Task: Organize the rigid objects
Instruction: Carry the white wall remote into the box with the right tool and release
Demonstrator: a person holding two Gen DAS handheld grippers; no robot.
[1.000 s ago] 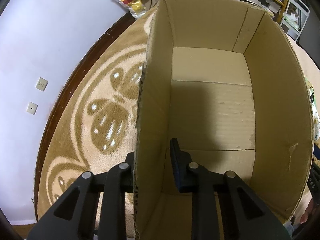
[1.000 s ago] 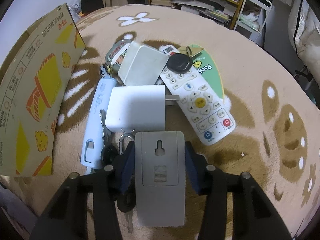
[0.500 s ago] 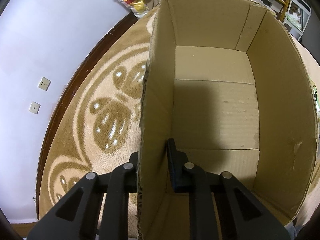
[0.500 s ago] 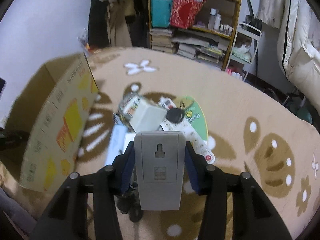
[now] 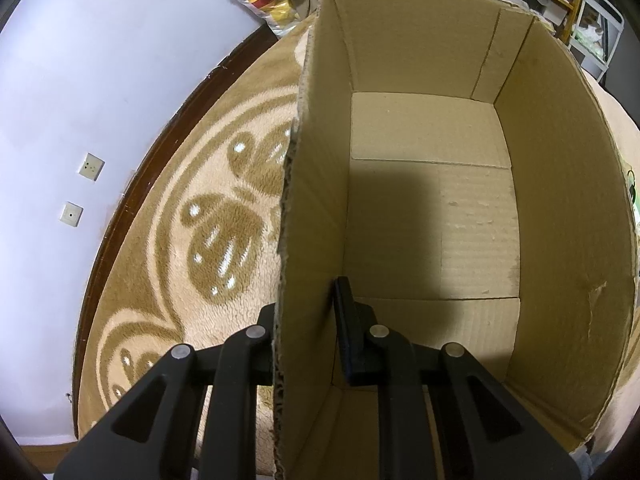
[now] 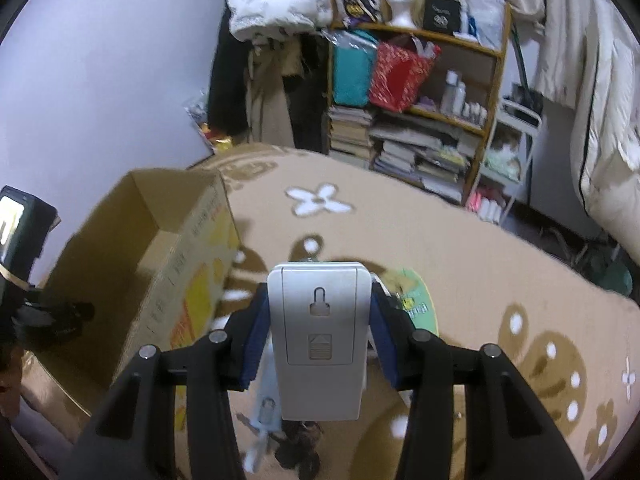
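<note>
left gripper (image 5: 308, 336): you had it pinched on the cardboard box (image 5: 432, 208) left wall.
right gripper (image 6: 318, 332): you'd clamped the grey plastic unit (image 6: 318, 336), raised right of the box.
handling: looked light, stiff, slick; long sides suited.

A pale lilac wall (image 5: 92, 60) is edged by a dark wooden skirting (image 5: 132, 184), and two sockets (image 5: 91, 166) are set into it. The floor is covered by a tan patterned carpet (image 6: 500, 248). A cluttered wooden shelf unit (image 6: 424, 112) is placed against the far wall.
</note>
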